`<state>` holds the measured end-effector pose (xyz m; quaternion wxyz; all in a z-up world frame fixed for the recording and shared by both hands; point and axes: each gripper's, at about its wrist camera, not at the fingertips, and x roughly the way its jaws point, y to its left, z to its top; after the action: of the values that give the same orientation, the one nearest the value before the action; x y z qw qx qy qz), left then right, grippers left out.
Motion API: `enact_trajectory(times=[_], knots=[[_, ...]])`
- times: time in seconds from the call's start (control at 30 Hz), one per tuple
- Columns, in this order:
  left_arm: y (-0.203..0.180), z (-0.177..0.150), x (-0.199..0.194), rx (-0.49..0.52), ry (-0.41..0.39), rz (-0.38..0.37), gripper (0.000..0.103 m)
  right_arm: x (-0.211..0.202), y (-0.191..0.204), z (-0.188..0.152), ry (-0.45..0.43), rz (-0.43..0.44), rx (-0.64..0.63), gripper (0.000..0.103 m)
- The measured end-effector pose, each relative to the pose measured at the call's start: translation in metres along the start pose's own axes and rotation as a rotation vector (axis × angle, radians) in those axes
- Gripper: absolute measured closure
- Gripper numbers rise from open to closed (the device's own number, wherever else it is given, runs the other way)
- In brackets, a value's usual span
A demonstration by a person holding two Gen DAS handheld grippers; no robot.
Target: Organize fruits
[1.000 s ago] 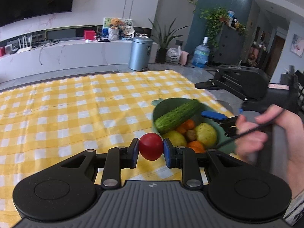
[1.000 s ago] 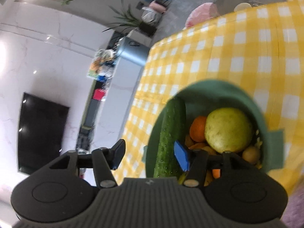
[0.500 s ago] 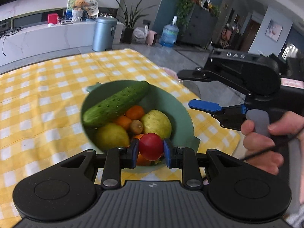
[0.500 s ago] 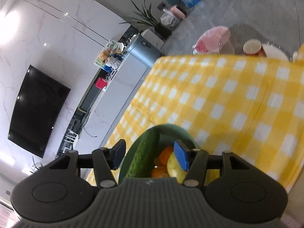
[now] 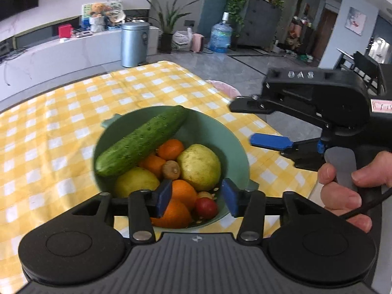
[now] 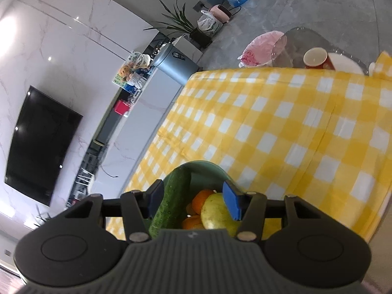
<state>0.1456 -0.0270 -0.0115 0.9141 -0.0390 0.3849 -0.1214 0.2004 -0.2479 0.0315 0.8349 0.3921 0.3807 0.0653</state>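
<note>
A green bowl (image 5: 235, 144) on the yellow checked tablecloth (image 5: 61, 132) holds a cucumber (image 5: 142, 142), oranges (image 5: 180, 196), yellow-green pears (image 5: 199, 164), a small kiwi (image 5: 171, 170) and a red tomato (image 5: 206, 207). My left gripper (image 5: 196, 199) hovers over the bowl's near rim, jaws opening, and the tomato lies free in the bowl below them. My right gripper (image 6: 192, 199), also seen as the right gripper (image 5: 252, 122) beside the bowl in the left wrist view, hangs above the bowl (image 6: 208, 166) with jaws apart and closing a little. Its pads touch nothing.
The table's right edge runs close behind the bowl. Beyond it stand a glass side table with a red cup (image 6: 314, 58) and a pink bag (image 6: 259, 46). A grey bin (image 5: 134, 44) and a water jug (image 5: 221, 36) stand on the floor far back.
My left gripper carried the red tomato to the right over the bowl, then opened. The tomato dropped in among the fruit. My right gripper drew back from the bowl and rolled.
</note>
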Motion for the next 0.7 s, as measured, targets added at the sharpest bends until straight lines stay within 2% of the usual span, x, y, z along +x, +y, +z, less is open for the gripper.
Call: enact_trajectory(times=[0.1,0.13,0.17,0.27,0.3,0.43,0.53,0.63,0.7], knots=[[0.004,0.004,-0.022,-0.037,-0.012,0.046,0.033,-0.006,0.004,0.001,-0.006,-0.027,-0.042,0.051],[0.006,0.005,-0.031,-0.061,-0.025,0.069,0.02,-0.009,0.005,0.001,-0.001,-0.036,-0.059,0.051],[0.007,0.005,-0.038,-0.077,-0.039,0.086,0.015,-0.012,0.007,0.001,0.005,-0.049,-0.081,0.05],[0.007,0.001,-0.058,-0.098,-0.06,0.144,0.015,-0.023,0.012,-0.007,0.023,-0.115,-0.167,0.045],[0.006,-0.001,-0.064,-0.112,-0.055,0.165,0.015,-0.029,0.015,-0.011,0.029,-0.132,-0.207,0.04],[0.0,-0.01,-0.079,-0.151,-0.041,0.213,0.013,-0.046,0.02,-0.027,0.05,-0.131,-0.319,0.027],[-0.012,-0.015,-0.091,-0.137,-0.065,0.25,0.013,-0.058,0.026,-0.043,0.084,-0.18,-0.453,0.026],[-0.021,-0.019,-0.096,-0.181,-0.083,0.288,0.013,-0.064,0.026,-0.059,0.111,-0.298,-0.555,0.023],[-0.03,-0.022,-0.097,-0.156,-0.082,0.312,0.013,-0.067,0.021,-0.068,0.132,-0.337,-0.594,0.023]])
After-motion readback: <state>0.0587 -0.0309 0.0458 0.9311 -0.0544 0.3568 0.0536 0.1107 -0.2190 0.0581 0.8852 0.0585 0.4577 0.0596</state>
